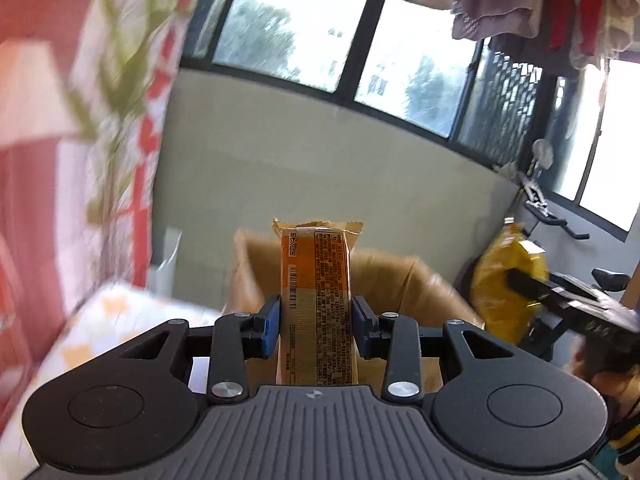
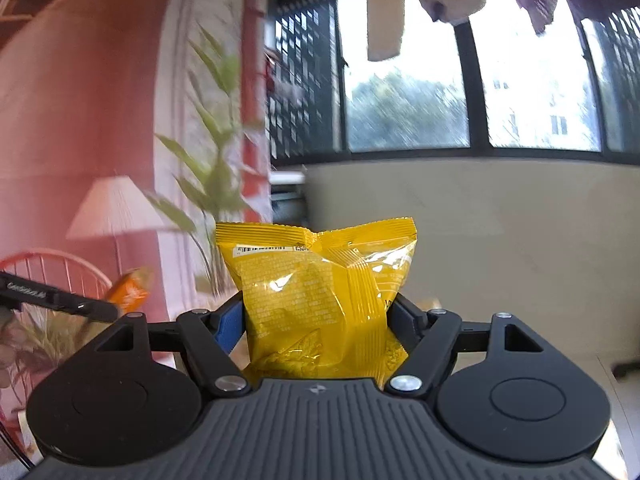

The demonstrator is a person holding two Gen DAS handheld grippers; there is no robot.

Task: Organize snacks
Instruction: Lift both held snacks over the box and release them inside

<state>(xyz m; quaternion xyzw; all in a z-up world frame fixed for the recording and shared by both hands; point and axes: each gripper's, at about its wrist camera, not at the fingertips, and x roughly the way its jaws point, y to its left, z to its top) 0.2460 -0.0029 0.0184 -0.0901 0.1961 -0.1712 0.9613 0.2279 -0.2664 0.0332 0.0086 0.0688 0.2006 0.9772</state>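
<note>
My left gripper (image 1: 316, 320) is shut on an orange snack bar packet (image 1: 318, 280), held upright with its printed back toward the camera. Behind it stands an open cardboard box (image 1: 384, 280). My right gripper (image 2: 316, 316) is shut on a yellow chip bag (image 2: 320, 288), held upright. In the left wrist view the yellow bag (image 1: 504, 280) and the right gripper show at the right. In the right wrist view the orange packet (image 2: 132, 288) and the left gripper show at the left, blurred.
A patterned cloth surface (image 1: 108, 320) lies at lower left. A pink curtain (image 1: 60, 120) with plant print hangs left. A grey low wall (image 1: 320, 168) runs under large windows. An exercise bike (image 1: 560, 240) stands at right. Laundry (image 1: 520, 0) hangs overhead.
</note>
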